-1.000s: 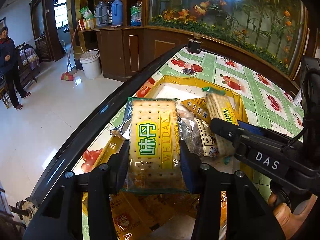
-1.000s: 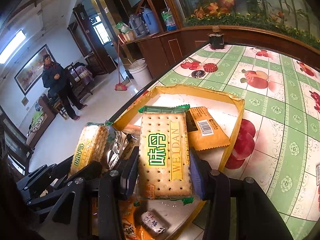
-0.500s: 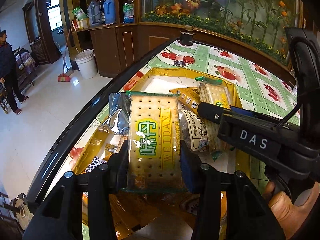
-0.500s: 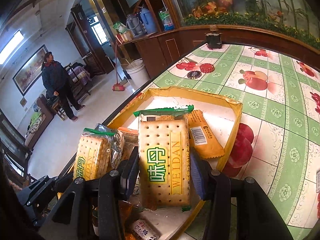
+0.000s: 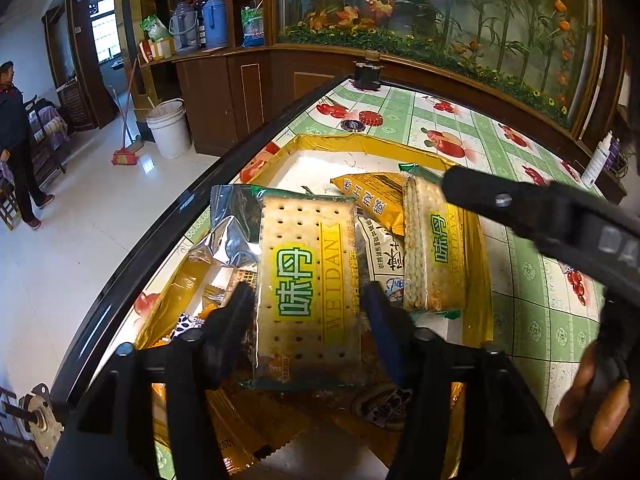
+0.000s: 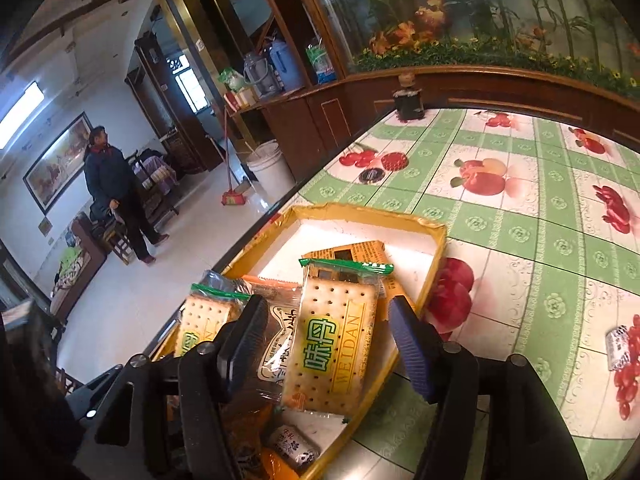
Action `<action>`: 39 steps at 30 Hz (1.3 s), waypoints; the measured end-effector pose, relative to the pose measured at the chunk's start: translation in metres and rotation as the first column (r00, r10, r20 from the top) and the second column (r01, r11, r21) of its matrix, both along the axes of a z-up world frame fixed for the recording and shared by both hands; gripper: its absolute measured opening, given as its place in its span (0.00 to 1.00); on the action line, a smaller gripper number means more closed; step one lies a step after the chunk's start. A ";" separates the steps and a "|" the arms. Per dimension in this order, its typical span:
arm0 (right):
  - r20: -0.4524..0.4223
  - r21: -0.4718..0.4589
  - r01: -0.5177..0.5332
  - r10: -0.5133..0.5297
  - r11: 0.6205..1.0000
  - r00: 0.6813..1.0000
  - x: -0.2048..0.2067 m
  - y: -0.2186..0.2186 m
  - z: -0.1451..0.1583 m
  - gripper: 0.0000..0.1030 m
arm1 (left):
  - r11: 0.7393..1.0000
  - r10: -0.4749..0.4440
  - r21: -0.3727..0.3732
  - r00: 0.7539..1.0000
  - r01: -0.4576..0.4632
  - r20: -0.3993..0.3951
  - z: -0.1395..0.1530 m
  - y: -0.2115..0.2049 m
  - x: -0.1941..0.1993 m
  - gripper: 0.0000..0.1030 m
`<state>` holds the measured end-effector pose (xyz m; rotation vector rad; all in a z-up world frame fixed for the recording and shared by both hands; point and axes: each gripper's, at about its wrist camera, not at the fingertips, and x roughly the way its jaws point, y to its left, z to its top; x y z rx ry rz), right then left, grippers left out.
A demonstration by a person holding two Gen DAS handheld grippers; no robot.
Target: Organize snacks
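A yellow-rimmed tray [image 5: 360, 145] of snacks sits at the table's left edge. My left gripper [image 5: 306, 300] is shut on a Weidan cracker pack [image 5: 306, 280], held over the tray. My right gripper [image 6: 328, 320] is open; a second Weidan cracker pack [image 6: 332, 340] lies between its fingers, resting tilted on the snacks in the tray [image 6: 440, 236]. That pack shows in the left wrist view [image 5: 434, 252] under the right gripper's arm. An orange packet [image 5: 376, 196] and a silver bag [image 5: 228, 232] lie in the tray.
The table has a green and white fruit-print cloth [image 6: 520, 208]. A small wrapped candy [image 6: 618, 346] lies on it at right. A dark jar [image 6: 408, 100] stands at the far edge. A person [image 6: 112, 188] stands on the floor at left, near a white bucket [image 5: 168, 128].
My right gripper has opened and let its cracker pack drop onto the snacks in the tray. My left gripper has lowered a little, still holding its pack.
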<state>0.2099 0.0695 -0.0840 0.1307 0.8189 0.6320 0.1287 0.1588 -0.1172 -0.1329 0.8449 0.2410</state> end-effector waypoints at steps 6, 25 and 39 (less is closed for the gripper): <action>0.017 0.032 0.019 -0.020 0.999 1.000 -0.021 -0.023 0.013 0.70 | 1.000 0.000 -0.003 1.000 0.000 -0.007 0.004 -0.003 -0.006 0.75; 0.102 0.044 0.020 -0.025 0.999 0.994 -0.101 -0.079 0.048 0.85 | 0.998 -0.012 0.061 0.968 -0.004 0.251 0.081 -0.028 -0.091 0.81; 0.270 -0.139 -0.016 0.054 0.990 0.961 -0.155 -0.063 0.070 0.88 | 0.995 0.004 0.095 0.957 -0.033 0.289 0.088 -0.030 -0.126 0.82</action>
